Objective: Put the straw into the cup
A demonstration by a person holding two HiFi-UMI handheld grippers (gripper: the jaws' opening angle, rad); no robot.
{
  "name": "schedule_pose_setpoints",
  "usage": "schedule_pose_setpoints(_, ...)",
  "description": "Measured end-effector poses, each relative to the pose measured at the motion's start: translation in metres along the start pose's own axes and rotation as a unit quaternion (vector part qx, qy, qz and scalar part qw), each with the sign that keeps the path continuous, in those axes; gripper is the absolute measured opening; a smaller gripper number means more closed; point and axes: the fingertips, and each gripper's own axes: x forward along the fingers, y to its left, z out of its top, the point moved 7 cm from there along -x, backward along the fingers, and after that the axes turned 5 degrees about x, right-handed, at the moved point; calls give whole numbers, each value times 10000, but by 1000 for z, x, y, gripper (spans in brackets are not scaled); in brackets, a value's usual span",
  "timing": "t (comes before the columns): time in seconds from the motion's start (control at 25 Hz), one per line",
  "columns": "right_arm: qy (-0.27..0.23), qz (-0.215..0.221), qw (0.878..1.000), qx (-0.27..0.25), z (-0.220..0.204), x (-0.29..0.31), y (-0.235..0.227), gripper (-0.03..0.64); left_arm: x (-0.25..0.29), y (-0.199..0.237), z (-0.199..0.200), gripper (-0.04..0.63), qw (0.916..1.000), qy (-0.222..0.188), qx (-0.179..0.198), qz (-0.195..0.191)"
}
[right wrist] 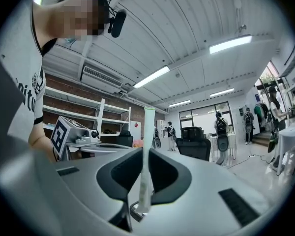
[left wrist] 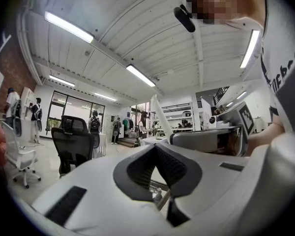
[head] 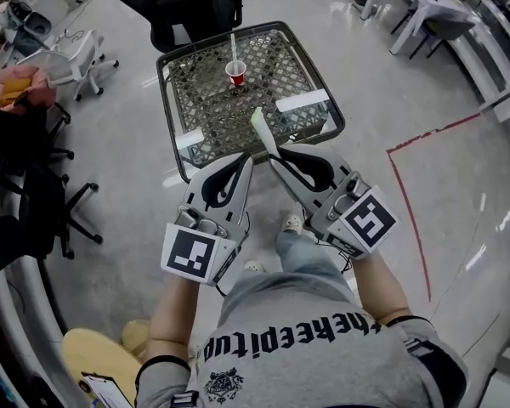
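A small red cup (head: 235,74) stands at the far middle of a mesh-topped table (head: 172,92), with a white straw (head: 233,48) upright in it. My right gripper (head: 273,159) is shut on a pale wrapped straw (head: 263,132), which sticks up past the jaws toward the table's near edge. In the right gripper view the same straw (right wrist: 146,156) rises between the pads of the right gripper (right wrist: 143,151). My left gripper (head: 247,161) sits close beside it, shut and holding nothing; the left gripper (left wrist: 155,145) shows its tips together. Both are short of the cup.
Two white tape patches (head: 302,101) lie on the mesh. A black office chair (head: 187,7) stands behind the table and a white one (head: 76,53) to the left. A red line (head: 408,202) marks the floor at right. The person's feet (head: 291,223) are below the grippers.
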Motion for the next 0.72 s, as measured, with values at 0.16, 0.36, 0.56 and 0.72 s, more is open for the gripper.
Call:
schedule_pose_setpoints(0.16,15,188,9998,9,2,9,-28,55,24,6,-2,23,9997,174,-51,147)
schedule_pose_setpoints(0.36,107,334,9994,36,-1,11,-60,54,54,9,-6,23,9993,228,-82,292)
schedule_pose_setpoints(0.56,47,548,9985,60,4,14,-89,54,79,11,-2,23,9984,212,-62,525)
schedule_pose_setpoints(0.72,22,716,9974,66,2,12,-108,54,96,10,-2,23,9970,28,-48,774)
